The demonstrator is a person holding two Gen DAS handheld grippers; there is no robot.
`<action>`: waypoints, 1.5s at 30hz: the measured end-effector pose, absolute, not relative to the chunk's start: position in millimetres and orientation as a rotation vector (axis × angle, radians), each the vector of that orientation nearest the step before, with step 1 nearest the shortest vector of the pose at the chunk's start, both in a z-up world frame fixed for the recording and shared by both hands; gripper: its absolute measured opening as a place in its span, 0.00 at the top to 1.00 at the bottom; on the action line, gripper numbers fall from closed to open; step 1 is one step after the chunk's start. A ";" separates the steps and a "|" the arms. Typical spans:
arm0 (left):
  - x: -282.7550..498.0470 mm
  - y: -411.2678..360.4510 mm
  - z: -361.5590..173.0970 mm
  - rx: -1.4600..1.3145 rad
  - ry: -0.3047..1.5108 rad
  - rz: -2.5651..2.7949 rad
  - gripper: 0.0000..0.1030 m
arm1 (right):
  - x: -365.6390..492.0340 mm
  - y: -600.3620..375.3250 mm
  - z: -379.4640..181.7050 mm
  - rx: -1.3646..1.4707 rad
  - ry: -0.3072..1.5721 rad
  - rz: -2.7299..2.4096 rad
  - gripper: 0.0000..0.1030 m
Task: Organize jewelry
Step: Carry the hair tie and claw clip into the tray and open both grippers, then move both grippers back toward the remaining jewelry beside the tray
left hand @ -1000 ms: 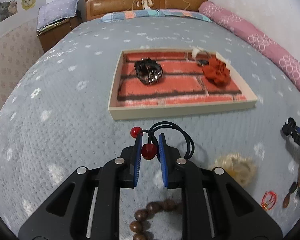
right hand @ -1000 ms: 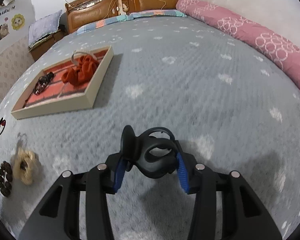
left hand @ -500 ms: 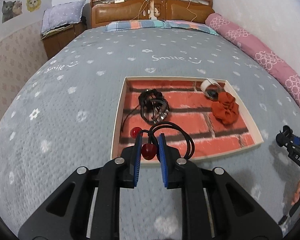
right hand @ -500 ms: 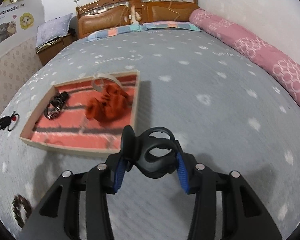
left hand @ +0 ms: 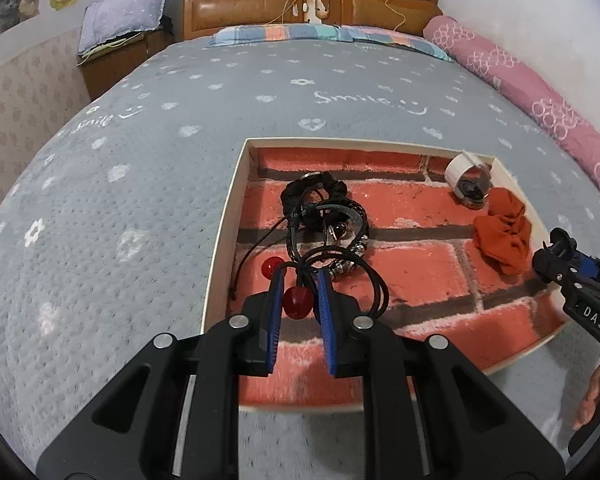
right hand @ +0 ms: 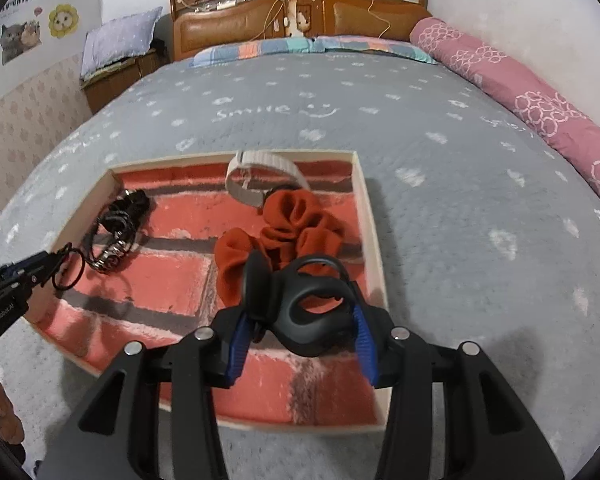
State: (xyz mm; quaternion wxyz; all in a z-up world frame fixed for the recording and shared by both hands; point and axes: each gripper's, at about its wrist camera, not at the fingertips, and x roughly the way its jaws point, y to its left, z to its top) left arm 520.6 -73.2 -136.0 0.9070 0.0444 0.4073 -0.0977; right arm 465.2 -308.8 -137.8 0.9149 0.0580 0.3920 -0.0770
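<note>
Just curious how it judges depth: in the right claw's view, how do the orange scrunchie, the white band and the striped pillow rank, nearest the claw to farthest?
1. Orange scrunchie, just ahead in the tray.
2. White band, at the tray's far edge.
3. Striped pillow, by the headboard.

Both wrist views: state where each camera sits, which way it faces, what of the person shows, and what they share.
Left wrist: on the left gripper, looking along its jaws over the tray's left half toward the headboard; jaws shut on a cherry hair tie; the person's fingers show at lower right.
Right wrist: on the right gripper, facing the same way over the tray's right half; jaws shut on a black clip; a hand shows at lower left.
Shared: tray, orange scrunchie, black bracelets, and each other's gripper.
</note>
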 end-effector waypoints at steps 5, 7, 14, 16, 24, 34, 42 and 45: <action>529.3 -77.3 -146.3 0.083 0.842 -0.214 0.84 | 472.4 -310.6 -148.7 0.137 0.815 -0.173 0.57; 532.3 -78.3 -150.2 0.076 0.846 -0.216 0.84 | 473.4 -311.8 -152.8 0.129 0.819 -0.187 0.57; 540.5 -79.0 -159.8 0.078 0.856 -0.191 0.84 | 480.9 -315.4 -160.0 0.113 0.813 -0.216 0.57; 542.2 -78.7 -161.9 0.082 0.860 -0.188 0.84 | 483.3 -313.8 -160.4 0.101 0.816 -0.217 0.57; 543.5 -71.8 -164.6 0.076 0.879 -0.189 0.75 | 488.4 -308.5 -161.1 0.063 0.837 -0.222 0.51; 505.3 -58.4 -116.6 0.088 0.789 -0.164 0.23 | 456.0 -304.7 -122.3 0.068 0.767 -0.159 0.23; 458.8 -34.6 -75.4 0.099 0.745 -0.140 0.07 | 412.6 -324.6 -78.2 0.045 0.718 -0.186 0.12; 437.4 -24.6 -61.6 0.094 0.729 -0.140 0.05 | 394.4 -336.1 -67.0 0.035 0.708 -0.195 0.11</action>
